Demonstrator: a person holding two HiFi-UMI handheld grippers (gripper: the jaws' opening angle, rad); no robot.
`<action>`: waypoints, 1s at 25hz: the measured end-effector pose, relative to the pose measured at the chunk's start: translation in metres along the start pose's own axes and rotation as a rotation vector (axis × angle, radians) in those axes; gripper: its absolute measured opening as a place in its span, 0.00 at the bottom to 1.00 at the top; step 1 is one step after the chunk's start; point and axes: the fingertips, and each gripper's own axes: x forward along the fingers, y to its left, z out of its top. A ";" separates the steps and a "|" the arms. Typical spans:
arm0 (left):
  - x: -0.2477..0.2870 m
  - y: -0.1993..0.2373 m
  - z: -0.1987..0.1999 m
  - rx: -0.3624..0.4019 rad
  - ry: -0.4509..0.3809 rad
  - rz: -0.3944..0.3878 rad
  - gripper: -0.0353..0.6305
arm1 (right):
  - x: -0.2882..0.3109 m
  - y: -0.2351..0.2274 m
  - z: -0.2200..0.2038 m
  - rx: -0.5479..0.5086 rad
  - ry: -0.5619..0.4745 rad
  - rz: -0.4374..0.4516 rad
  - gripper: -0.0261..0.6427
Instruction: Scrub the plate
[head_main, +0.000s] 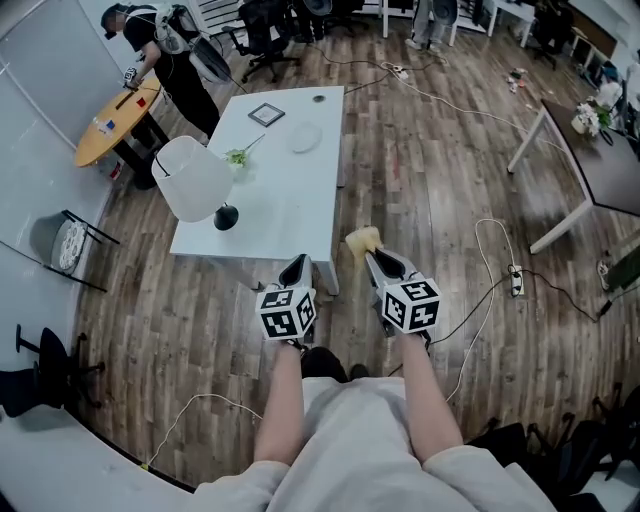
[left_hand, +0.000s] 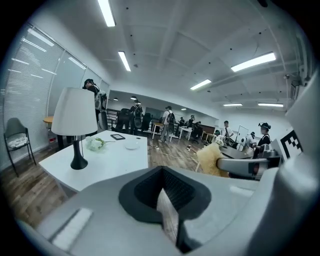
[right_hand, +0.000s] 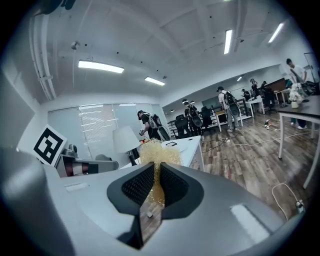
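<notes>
1. Left gripper (head_main: 297, 266) (left_hand: 162, 175): jaws pressed together, nothing between them. Held over the wooden floor (head_main: 420, 190), just off the near end of the white table (head_main: 290, 205).
2. Right gripper (head_main: 372, 258) (right_hand: 156, 172): jaws pinching a yellow scrubber (head_main: 362, 239) (right_hand: 159, 152). The scrubber's fuzzy top stands out above the pads. It also shows at the right of the left gripper view (left_hand: 210, 159).
3. The two grippers are side by side, apart from each other and both pointing away from the person.
4. Plate (head_main: 305, 137) (left_hand: 132, 146): white, lying flat toward the far end of the table – well apart from both grippers and touched by neither.
5. Other items on the table:
   - a lamp (head_main: 192, 178) (left_hand: 75, 112) with a white shade and dark base, near the left edge
   - a white flower (head_main: 237, 157) (left_hand: 94, 144) just beyond the lamp
   - a dark square frame (head_main: 266, 114) at the far end, beside the plate
6. Surroundings: a second person (head_main: 165, 50) bends over a round wooden table (head_main: 115, 120) at far left – cables (head_main: 490, 250) trail across the floor at right.
</notes>
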 end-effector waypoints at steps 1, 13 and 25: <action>0.005 -0.006 0.000 0.005 0.002 -0.010 0.05 | -0.002 -0.007 0.001 0.007 -0.004 -0.008 0.13; 0.091 -0.026 0.007 0.002 0.001 -0.080 0.05 | 0.031 -0.091 0.009 0.075 -0.019 -0.070 0.13; 0.196 0.015 0.066 -0.164 -0.057 -0.045 0.05 | 0.126 -0.160 0.071 0.040 0.039 -0.038 0.13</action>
